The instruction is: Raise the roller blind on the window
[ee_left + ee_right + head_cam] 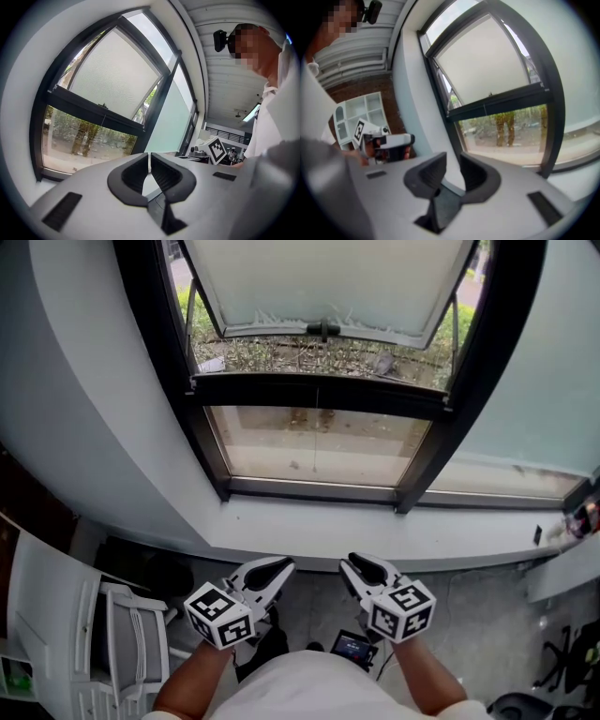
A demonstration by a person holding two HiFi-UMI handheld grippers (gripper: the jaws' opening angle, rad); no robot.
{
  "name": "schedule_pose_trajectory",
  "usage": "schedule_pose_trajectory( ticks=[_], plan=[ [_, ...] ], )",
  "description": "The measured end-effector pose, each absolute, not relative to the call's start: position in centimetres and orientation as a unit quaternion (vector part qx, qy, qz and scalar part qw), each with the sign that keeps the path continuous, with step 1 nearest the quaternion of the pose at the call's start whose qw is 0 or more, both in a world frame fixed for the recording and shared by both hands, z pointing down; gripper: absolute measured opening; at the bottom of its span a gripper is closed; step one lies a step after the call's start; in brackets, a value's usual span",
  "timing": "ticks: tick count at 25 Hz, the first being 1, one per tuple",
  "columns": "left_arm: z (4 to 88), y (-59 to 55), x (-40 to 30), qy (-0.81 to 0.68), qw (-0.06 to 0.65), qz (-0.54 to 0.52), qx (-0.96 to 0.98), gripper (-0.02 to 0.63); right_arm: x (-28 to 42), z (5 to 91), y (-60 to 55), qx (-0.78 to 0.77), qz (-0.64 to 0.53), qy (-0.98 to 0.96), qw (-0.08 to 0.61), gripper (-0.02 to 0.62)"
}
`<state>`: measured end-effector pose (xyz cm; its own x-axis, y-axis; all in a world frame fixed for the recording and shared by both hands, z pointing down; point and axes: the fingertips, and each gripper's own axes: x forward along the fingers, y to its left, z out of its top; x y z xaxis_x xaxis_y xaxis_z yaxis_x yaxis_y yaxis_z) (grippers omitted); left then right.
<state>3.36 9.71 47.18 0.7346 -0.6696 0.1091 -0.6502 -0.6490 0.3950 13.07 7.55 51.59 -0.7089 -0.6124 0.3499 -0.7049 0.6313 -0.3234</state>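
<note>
white shelf unit point(358, 115) left of the roller blind point(487, 65), contents unclear.

— What sort of place is shown?
— An office or lab is suggested rather than a home.
— By what is that shown?
— A black-framed window point(319, 390) with a roller blind point(328, 277) is set in a plain wall. White shelving point(351, 117) is seen beside a brick wall point(403, 93). A strip light point(251, 112) is hung under a slatted ceiling point(225, 70).

Matt, finely woven pale cloth roller blind point(328, 277); smooth dark window frame point(319, 390); glossy glass pane point(319, 446).
</note>
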Motion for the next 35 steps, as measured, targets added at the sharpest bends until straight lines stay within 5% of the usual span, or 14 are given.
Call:
schedule_pose_trajectory(
  ticks=[22,35],
  plan=[
    [47.5,-2.8,-8.0,-0.309,0.206,0.004,0.929,0.029,1.5,51.3,-4.5,0.438,0.22,-0.866,0.101,0.084],
    [48.5,-7.8,-6.7,-0.307,0.214,0.004,0.927,0.029,2.1,52.3,-9.4,0.436,0.22,-0.865,0.111,0.084]
  ],
)
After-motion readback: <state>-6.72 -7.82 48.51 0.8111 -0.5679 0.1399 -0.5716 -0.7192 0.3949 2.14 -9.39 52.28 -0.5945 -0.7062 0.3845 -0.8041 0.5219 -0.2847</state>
